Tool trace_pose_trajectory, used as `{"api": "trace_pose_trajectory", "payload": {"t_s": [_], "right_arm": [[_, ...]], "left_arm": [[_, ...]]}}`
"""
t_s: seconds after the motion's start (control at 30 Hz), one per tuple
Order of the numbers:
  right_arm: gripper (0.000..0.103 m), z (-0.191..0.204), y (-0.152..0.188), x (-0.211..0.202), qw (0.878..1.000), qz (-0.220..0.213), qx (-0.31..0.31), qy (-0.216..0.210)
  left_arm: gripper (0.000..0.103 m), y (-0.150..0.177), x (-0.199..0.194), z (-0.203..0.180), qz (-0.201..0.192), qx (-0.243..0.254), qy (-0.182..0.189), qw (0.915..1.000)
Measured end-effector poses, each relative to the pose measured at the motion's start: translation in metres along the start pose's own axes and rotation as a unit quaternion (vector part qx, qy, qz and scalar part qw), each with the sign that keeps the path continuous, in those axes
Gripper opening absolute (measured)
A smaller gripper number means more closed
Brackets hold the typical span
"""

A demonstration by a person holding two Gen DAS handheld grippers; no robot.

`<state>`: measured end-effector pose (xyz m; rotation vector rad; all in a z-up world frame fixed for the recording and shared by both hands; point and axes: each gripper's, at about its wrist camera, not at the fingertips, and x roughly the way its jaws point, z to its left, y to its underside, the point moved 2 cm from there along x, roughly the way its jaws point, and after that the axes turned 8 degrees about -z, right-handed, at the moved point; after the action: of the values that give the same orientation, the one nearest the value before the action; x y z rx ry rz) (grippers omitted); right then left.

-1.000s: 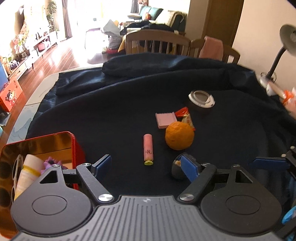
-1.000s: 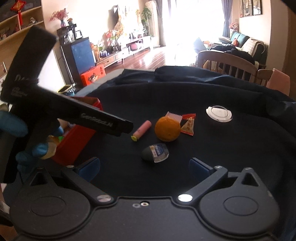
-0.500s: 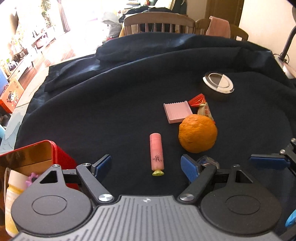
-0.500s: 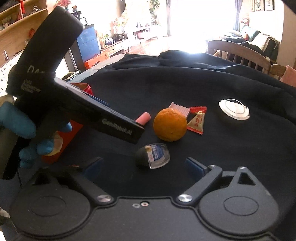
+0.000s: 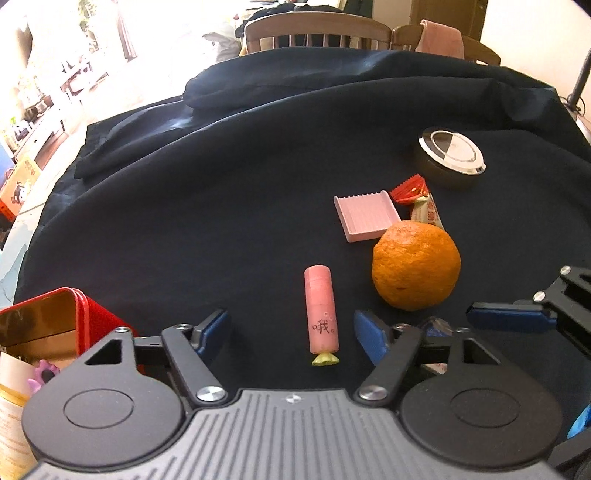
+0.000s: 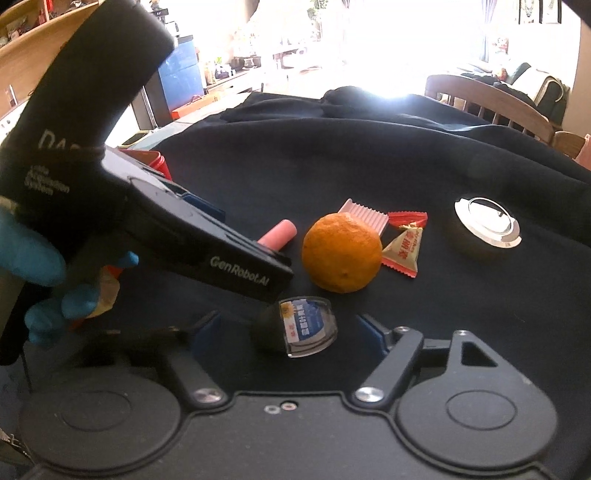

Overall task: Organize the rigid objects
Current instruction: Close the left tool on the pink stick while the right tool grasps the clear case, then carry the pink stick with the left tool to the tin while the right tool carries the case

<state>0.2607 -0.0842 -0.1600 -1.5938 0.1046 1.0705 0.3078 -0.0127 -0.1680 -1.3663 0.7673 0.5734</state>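
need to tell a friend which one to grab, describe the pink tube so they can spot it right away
On the dark cloth covering the table, find the orange. Just left of it in the left wrist view lies the pink tube, apart from it. It is the only long, stick-shaped thing, with a small yellow-green crimped end.

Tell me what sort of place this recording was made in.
Most likely a home's living and dining area: a cloth-covered table with wooden dining chairs behind it, a sofa by the window, and a low cabinet crowded with ornaments.
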Motion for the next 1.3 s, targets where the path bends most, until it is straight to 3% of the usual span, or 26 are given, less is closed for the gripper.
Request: {"api": "trace_pose_trajectory", "payload": {"t_s": [0.13,0.23,0.3,0.6,1.3], "right_arm": [[0.07,-0.002,0.001,0.005,1.0,0.003,0.001,0.0],[0.063,0.0,0.002,0.005,1.0,0.004,-0.002,0.0],[0.057,0.001,0.003,0.006,1.0,0.006,-0.004,0.0],[0.053,0.005,0.003,0.006,1.0,0.004,-0.017,0.003],[0.053,0.011,-0.001,-0.034,1.0,-0.016,0.003,0.008]], "left_arm": [[0.063,0.0,0.0,-0.003,-0.009,-0.003,0.007,0.9999],[0.052,0.0,-0.002,-0.008,-0.019,0.006,0.01,0.9997],[0.04,-0.001,-0.003,-0.01,-0.02,0.005,0.015,0.9997],[0.016,-0.002,-0.003,-0.011,-0.021,-0.002,0.014,0.9997],[0.015,0.005,-0.041,-0.003,-0.023,-0.028,0.012,0.9993]]}}
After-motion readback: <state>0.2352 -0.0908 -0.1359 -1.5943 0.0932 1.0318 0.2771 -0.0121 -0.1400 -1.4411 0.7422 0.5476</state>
